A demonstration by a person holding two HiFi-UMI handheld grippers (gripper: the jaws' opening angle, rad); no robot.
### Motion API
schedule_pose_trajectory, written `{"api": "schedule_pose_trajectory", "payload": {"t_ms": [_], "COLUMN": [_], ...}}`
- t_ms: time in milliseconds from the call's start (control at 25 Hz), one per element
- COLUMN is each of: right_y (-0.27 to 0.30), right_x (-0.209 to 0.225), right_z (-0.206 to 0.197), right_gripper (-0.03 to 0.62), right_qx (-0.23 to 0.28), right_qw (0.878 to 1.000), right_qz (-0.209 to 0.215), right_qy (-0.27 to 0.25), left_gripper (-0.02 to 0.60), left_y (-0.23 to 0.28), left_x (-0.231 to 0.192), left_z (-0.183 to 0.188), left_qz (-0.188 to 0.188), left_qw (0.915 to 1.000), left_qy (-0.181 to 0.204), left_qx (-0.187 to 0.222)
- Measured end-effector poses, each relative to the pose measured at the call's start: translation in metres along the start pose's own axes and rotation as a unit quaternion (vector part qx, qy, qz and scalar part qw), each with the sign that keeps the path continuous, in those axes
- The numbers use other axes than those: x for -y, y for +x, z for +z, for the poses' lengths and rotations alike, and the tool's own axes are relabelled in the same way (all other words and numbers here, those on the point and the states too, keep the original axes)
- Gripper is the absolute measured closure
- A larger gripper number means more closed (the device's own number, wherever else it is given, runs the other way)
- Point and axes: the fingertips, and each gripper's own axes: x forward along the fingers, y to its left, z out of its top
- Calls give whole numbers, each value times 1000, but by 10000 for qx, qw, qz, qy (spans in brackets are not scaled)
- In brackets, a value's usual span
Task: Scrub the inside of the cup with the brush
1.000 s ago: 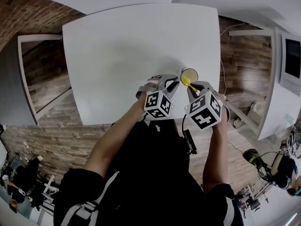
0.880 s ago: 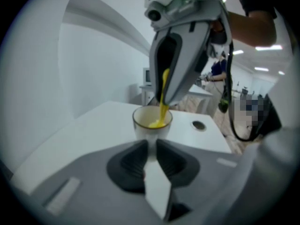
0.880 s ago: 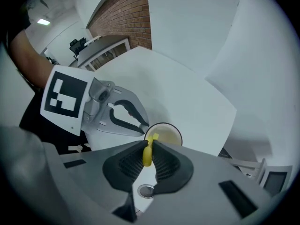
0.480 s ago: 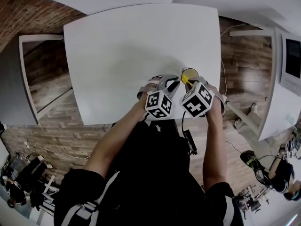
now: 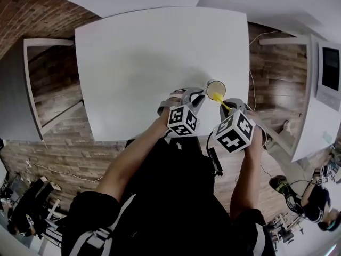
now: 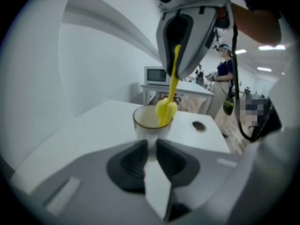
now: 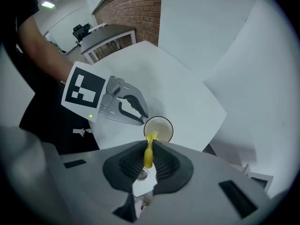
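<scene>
Jaws of the right gripper (image 7: 149,146) are clenched on the handle of the yellow brush (image 7: 148,156), whose head dips inside the cup (image 7: 159,128) at its near rim. The left gripper (image 6: 151,145) pinches the cup's near side. The cup stands upright on the white table (image 5: 149,63), near its front right corner.

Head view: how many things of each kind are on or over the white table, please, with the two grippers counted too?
cup: 1
brush: 1
grippers: 2, the left gripper and the right gripper
Total: 4
</scene>
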Motion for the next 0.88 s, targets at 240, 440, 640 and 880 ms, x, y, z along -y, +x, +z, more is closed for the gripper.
{"api": "schedule_pose_trajectory", "payload": {"t_ms": [240,440,640,880], "right_y": [24,59,67,61], "right_x": [3,3,4,9], "right_z": [-4,-3,-3,-5], "right_gripper": [565,565,565,565], "right_qx": [-239,-481,-409,-155], "right_qw": [9996,9984,9989,9990], "right_qz": [60,245,223,13], "right_qy": [-120,-144,42,415], "left_gripper": [520,521,520,518], "left_y": [1,1,0,0], "left_x": [0,-1,-2,0], "left_z": [1,1,1,0], "left_qz": [3,9,19,-16], "left_qw": [10000,10000,10000,10000], "left_qy": [-10,-30,-47,8], "left_qx": [-7,-15,-4,-80]}}
